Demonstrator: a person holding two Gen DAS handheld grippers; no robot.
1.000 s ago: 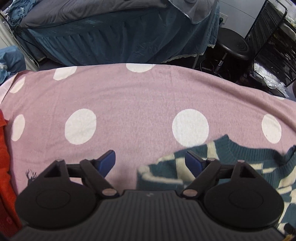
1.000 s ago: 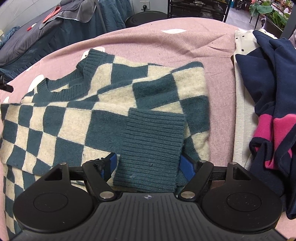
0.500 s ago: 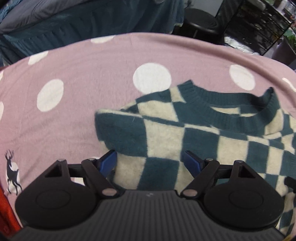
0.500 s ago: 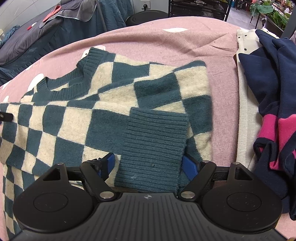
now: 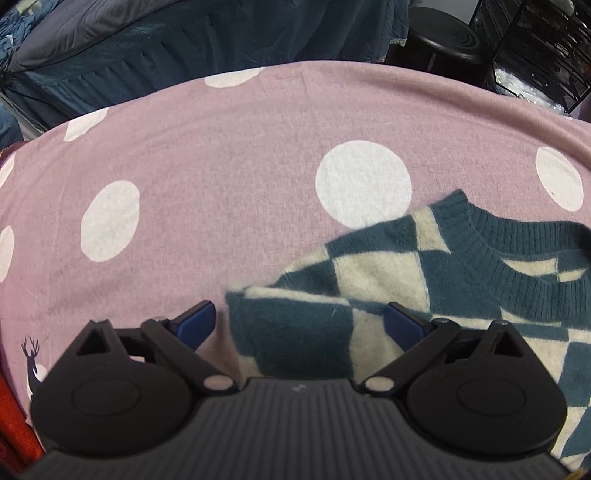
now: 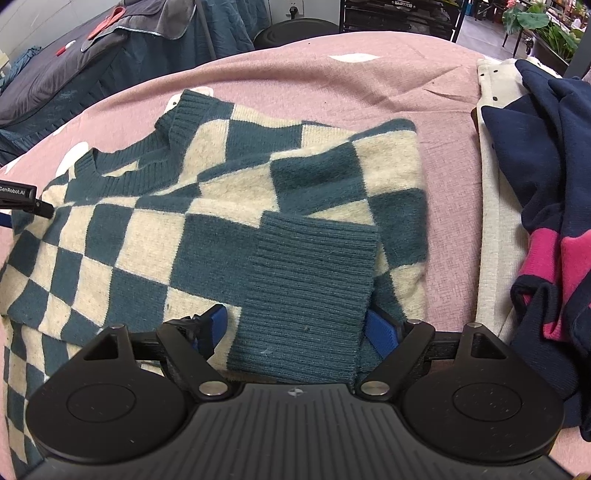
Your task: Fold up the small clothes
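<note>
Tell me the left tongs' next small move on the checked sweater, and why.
Probably close the left tongs on the checked sweater: they are open, and its folded shoulder edge lies between their blue pads. The right tongs are open around the ribbed cuff.

A pink blanket (image 5: 221,177) with white polka dots covers the work surface. At its left edge lies something red-orange (image 5: 14,424). Beyond the blanket stand a bed with a dark teal skirt (image 5: 184,48), a round black stool (image 5: 443,33) and a black wire rack (image 5: 543,48). Green potted plants (image 6: 535,26) show far right.
</note>
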